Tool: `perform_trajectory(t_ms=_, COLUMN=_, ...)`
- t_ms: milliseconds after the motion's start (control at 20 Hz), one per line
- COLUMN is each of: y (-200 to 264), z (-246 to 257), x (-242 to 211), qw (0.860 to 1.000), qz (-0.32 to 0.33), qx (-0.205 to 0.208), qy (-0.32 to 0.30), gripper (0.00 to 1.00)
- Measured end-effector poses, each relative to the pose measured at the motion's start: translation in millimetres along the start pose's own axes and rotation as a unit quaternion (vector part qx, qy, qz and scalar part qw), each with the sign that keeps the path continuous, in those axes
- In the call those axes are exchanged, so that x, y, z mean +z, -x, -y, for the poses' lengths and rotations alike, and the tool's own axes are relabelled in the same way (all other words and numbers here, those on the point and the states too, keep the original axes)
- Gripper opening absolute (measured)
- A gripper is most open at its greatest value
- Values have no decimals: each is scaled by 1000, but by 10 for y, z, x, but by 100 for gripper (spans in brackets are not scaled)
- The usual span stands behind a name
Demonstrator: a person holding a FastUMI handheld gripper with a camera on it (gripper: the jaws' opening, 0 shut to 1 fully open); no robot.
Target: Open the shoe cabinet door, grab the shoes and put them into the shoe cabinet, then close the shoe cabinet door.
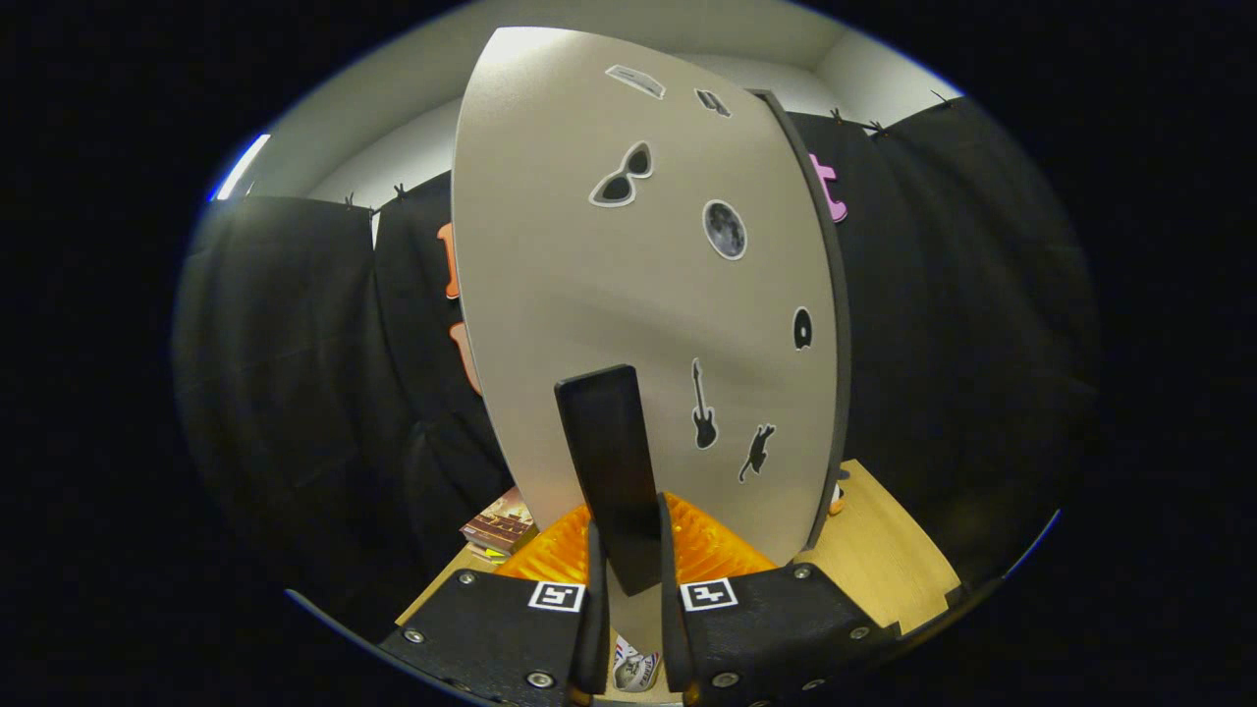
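Wooden tabletop (884, 550) carrying shoe cabinet door (628, 295) | hand-held gripper (628, 579) clamping dark door handle (614, 462) between both fingers

No legible text on anything

You see bright overhead light glaring on the upper cabinet door (628, 245), its lower half shadowed; fisheye bending curves its edges, focus sharp.

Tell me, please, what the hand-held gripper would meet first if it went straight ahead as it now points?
The hand-held gripper is already shut on the dark handle; straight on, it would likely press into the sticker-covered cabinet door right behind.
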State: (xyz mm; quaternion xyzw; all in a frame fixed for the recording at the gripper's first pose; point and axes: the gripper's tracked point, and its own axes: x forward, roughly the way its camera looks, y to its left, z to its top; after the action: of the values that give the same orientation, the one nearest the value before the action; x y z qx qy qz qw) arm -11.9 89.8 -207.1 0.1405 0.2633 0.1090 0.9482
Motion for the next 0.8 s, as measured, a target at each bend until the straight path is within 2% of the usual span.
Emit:
perform_trajectory(t_ms=250, y=195, z=266, x=8, qw=999, qz=7, qx=-41, qy=5, gripper=21)
perform_trajectory(t_ms=600, y=384, z=557, x=15, qw=997, qz=5, qx=-75, qy=-9, gripper=20)
perform_trajectory(t_ms=800, y=461, z=955, x=-47, qw=991, qz=-4, qx=-131, qy=13, gripper=20)
